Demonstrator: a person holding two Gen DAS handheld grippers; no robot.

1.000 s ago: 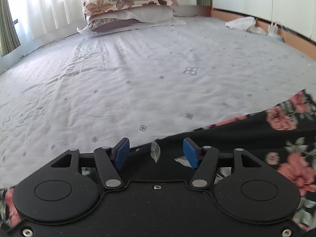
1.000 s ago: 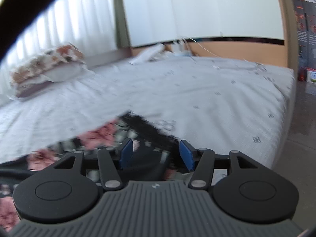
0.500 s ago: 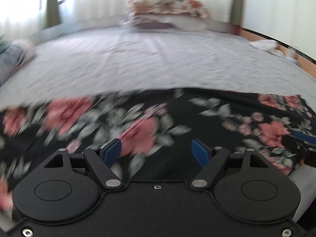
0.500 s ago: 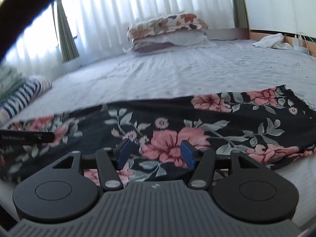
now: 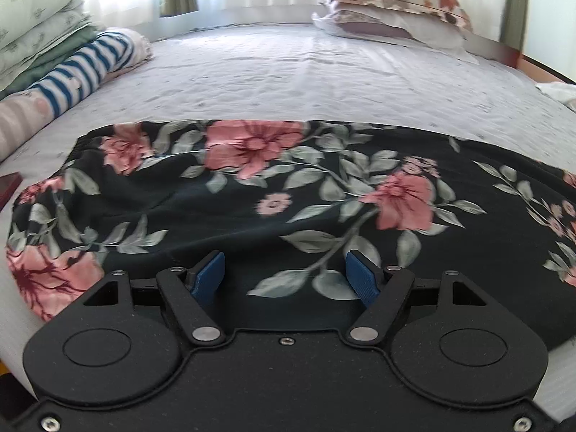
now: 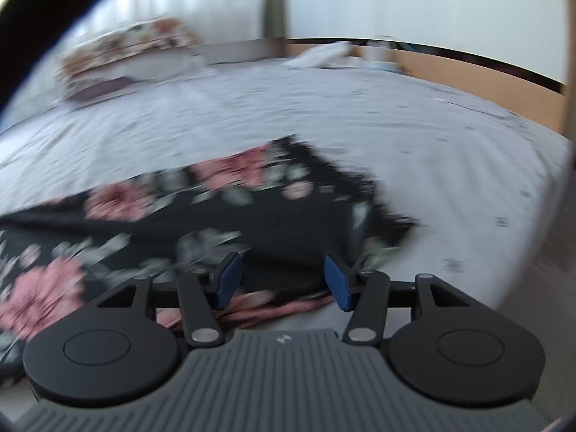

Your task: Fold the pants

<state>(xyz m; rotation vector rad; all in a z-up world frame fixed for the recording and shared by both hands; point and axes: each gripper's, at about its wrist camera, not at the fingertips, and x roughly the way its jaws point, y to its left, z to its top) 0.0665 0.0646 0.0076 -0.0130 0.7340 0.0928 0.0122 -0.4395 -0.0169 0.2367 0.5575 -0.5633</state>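
Black pants [image 5: 288,198] with pink flowers and grey-green leaves lie spread flat across the near part of a grey-white bed sheet [image 5: 288,72]. My left gripper [image 5: 284,277] hovers low over their near edge toward the rounded left end. Its blue pads stand well apart and its jaws are closing; fabric lies under the gap, not pinched. The right wrist view is blurred. There my right gripper [image 6: 284,280] hangs over the pants [image 6: 180,216] near their frayed right end, with its pads apart, its jaws closing and nothing gripped.
Two stacked pillows [image 5: 392,10] lie at the head of the bed. Folded green bedding [image 5: 43,36] and a blue-striped cloth [image 5: 82,68] sit at the left. A white cloth [image 6: 316,54] lies by the wooden bed frame [image 6: 486,79]. The mattress edge drops off at right.
The left gripper has travelled left along the pants, from their edge by the bare sheet to the left end. The right view swung left over the pants, then back to the right end.
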